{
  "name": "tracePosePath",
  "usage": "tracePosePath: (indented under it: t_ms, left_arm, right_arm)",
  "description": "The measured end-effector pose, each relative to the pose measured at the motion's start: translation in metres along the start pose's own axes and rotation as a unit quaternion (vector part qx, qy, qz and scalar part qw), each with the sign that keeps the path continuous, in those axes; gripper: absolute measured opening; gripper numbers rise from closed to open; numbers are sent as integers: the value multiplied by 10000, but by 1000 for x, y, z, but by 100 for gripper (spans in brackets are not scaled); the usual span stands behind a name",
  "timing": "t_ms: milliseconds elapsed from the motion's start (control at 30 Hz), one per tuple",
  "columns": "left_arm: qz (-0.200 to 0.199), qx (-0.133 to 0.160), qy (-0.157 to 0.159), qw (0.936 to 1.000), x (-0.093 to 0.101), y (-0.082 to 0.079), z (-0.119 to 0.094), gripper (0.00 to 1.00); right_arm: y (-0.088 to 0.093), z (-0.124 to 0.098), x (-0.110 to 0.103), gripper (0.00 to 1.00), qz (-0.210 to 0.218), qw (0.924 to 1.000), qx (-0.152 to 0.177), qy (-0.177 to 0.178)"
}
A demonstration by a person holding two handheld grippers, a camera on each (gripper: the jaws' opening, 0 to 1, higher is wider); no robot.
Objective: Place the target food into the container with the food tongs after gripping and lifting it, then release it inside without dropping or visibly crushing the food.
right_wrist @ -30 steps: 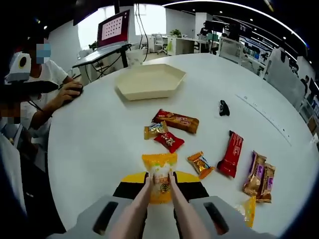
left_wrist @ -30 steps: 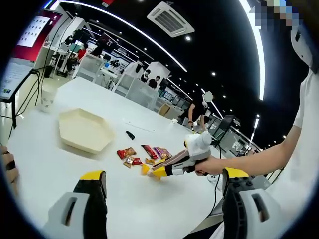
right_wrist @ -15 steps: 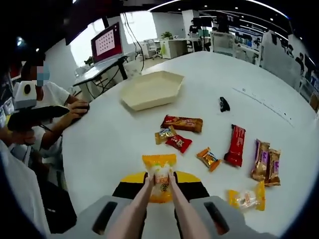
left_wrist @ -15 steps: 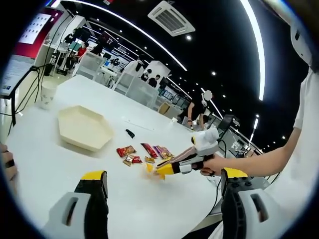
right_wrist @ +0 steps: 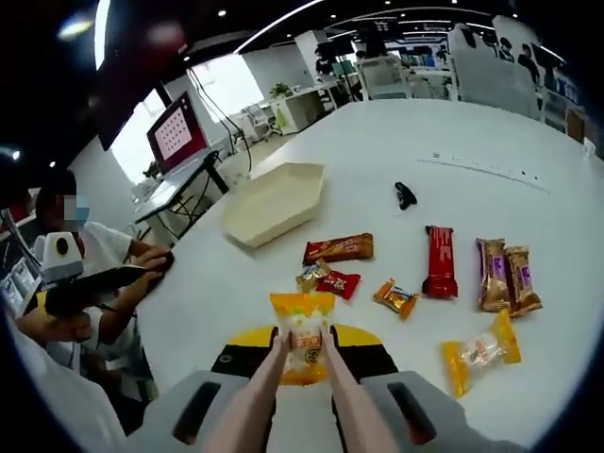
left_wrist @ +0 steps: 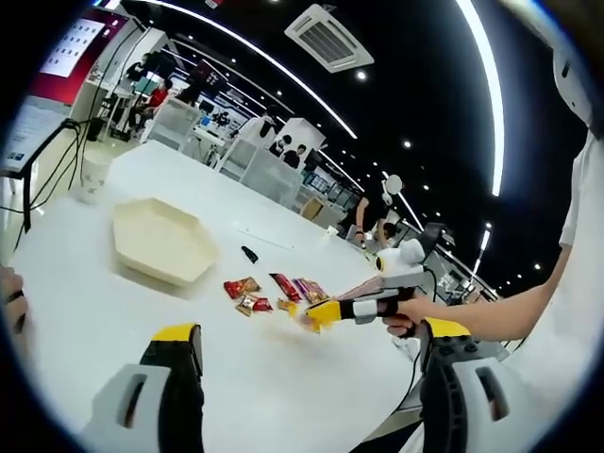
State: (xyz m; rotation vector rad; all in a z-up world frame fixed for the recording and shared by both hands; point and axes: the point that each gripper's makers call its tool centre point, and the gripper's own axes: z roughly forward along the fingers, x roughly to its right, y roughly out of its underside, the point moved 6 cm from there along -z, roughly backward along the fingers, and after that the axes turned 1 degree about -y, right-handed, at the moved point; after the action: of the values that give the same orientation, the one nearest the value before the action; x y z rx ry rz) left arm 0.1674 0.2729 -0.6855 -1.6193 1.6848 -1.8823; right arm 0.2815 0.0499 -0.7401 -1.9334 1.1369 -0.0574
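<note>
— What has your right tool [right_wrist: 304, 347] got?
— Its tongs [right_wrist: 330, 392] pinch a yellow snack packet [right_wrist: 302, 332], lifted above the table [right_wrist: 396, 142]; the packet's lower end is hidden between them.
— And your left tool [left_wrist: 307, 377]?
— Its jaws stand wide apart, holding nothing.
— Where's the container?
— The cream hexagonal tray [right_wrist: 274, 200] sits well beyond the scattered wrapped snacks [right_wrist: 429, 278], whose labels you can't read.

Colours on the white table [right_wrist: 585, 217]

Cream hexagonal tray [right_wrist: 274, 200]; yellow-and-white snack packet [right_wrist: 302, 332] between pinkish tongs [right_wrist: 300, 401]; red bar [right_wrist: 440, 260], brown bar [right_wrist: 339, 248], purple-brown wrappers [right_wrist: 508, 276], orange candy [right_wrist: 395, 297].
</note>
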Motion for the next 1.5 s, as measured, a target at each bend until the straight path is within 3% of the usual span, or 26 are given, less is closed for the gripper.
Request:
tracePosePath:
  t_ms: [300,467,567,600,667,733,767,867,1033,1233,1500]
  left_arm:
    - [122,95,210,9997,0,-16,16,99]
    - [76,332,454,9984,7,-21,27,99]
    - [223,389,559,9974,6,-18,33,99]
    - [195,493,516,9973,3,-16,34,99]
    - [-226,472,537,9972,0,-12,38,99]
    - [-173,970,546,9936,-2,-24,37,99]
    - [-267,1169,737,9900,3,-31,35,99]
    - [-321,1277,773,9883,1,-38,35,99]
    - [-235,1212,834,9888,0,-43,36,99]
    - [-191,758,748,9941,-3,-31,33,99]
    - [173,492,546,9971,-5,-24,26,99]
  right_arm:
    - [-6,-13,-3,21,15,9996,212,183]
    - [-6,-22,-5,21,92,9988,360,318]
    - [1,-25,-6,21,306,9985,237,378]
    - [1,-24,-6,21,254,9986,217,400]
    - [1,-20,-4,21,266,9985,260,407]
    - [-1,-19,-5,21,344,9979,325,443]
    - [-2,-18,-5,21,377,9976,370,445]
    - [-3,-18,-7,21,383,9973,448,436]
    - [-1,-19,-5,21,569,9962,477,456]
    - [-1,-19,-7,21,580,9963,437,461]
    - [-4,-18,-7,21,588,9956,529,505]
